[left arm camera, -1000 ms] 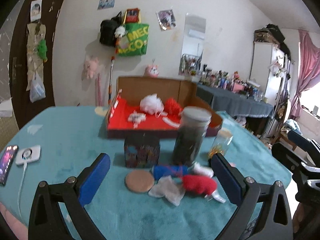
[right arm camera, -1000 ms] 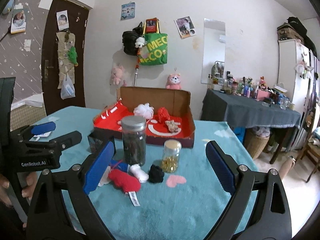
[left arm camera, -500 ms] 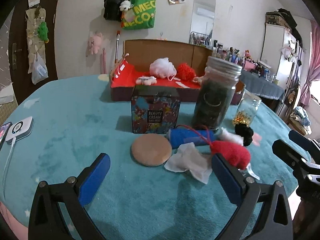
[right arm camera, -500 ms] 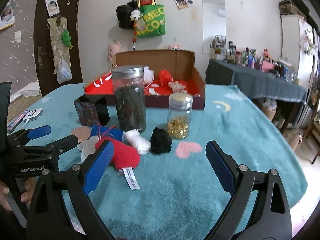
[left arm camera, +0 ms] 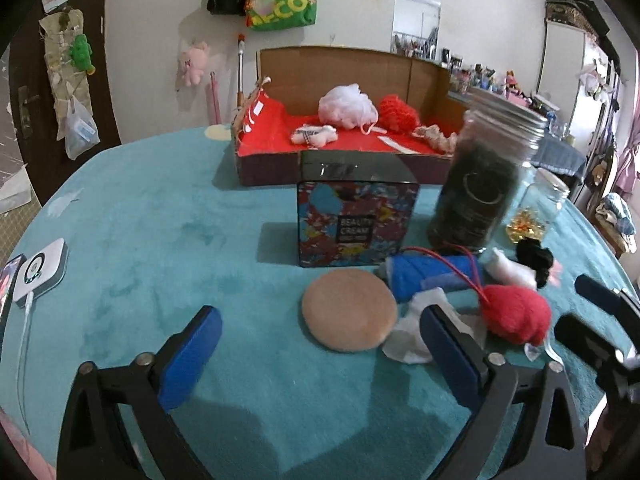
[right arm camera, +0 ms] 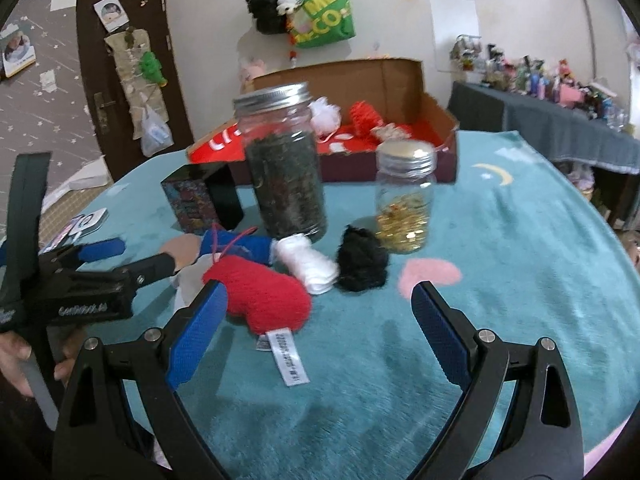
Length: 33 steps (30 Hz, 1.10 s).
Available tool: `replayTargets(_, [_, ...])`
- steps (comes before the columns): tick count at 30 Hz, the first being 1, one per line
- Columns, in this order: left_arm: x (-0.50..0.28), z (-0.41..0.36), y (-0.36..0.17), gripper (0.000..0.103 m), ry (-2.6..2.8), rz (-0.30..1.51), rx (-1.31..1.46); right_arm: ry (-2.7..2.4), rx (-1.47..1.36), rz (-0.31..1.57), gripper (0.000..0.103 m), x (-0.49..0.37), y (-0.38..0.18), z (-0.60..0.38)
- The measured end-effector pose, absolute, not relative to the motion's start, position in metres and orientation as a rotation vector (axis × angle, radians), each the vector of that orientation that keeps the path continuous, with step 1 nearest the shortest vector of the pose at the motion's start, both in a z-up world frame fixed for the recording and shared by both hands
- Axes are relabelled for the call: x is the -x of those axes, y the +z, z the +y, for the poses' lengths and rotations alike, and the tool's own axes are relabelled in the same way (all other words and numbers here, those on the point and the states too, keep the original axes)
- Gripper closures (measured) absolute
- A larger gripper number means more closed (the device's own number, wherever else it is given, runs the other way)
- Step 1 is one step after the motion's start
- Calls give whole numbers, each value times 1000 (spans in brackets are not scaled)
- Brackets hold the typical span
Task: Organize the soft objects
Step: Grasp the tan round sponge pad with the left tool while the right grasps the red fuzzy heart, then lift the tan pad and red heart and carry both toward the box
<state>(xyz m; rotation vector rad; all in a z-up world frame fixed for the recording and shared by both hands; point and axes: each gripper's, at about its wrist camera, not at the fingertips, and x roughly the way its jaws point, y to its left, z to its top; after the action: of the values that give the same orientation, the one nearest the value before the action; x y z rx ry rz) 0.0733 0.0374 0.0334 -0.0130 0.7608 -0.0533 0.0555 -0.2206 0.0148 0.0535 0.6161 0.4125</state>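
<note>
On the blue desk (left arm camera: 152,232), both grippers are coming down closer with jaws wide open, the left gripper (left arm camera: 320,344) nearing the round tan pad (left arm camera: 349,315) and the right gripper (right arm camera: 316,330) nearing the red plush toy (right arm camera: 260,292).

Left gripper (left arm camera: 320,344) and right gripper (right arm camera: 316,330) both wide apart, low, empty.

I am looking through the left wrist camera low over the near edge of the table (left arm camera: 140,240), facing across it toward the cardboard box (left arm camera: 340,64) at the far edge. The right wrist camera is sitting just as low, further right and aiming leftward, I think. Both views are sharing the red plush (left arm camera: 514,314) (right arm camera: 260,292), the tall jar (left arm camera: 480,184) (right arm camera: 286,164) and that box (right arm camera: 400,80), all close in.
</note>
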Motion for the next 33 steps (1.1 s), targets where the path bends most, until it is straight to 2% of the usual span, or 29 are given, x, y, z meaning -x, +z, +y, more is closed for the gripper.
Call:
replayTargets(5, [-90, 36, 22, 23, -102, 848, 18, 521, -89, 675, 11, -67, 8, -208])
replayTargets(6, [-89, 35, 22, 26, -99, 843, 3, 525, -77, 679, 15, -68, 7, -204])
replayTargets(7, [-88, 34, 23, 32, -111, 837, -1, 526, -58, 688, 26, -69, 5, -200])
replayTargets(8, [-88, 33, 23, 46, -132, 833, -6, 527, -44, 699, 44, -71, 2, -196])
replayTargets(9, [-86, 32, 23, 50, -144, 830, -12, 549, -44, 719, 52, -73, -1, -194])
replayTargets(11, [-81, 34, 25, 57, -144, 819, -6, 555, -26, 701, 55, -70, -2, -192])
replayTargets(15, [-74, 41, 33, 76, -166, 805, 49, 551, -23, 630, 57, -59, 10, -199])
replayTargets(22, [-60, 26, 53, 81, -270, 754, 60, 509, -70, 582, 57, -54, 30, -222])
replayTargets(33, [-61, -2, 53, 81, -353, 766, 21, 455, -62, 585, 57, -59, 29, -228])
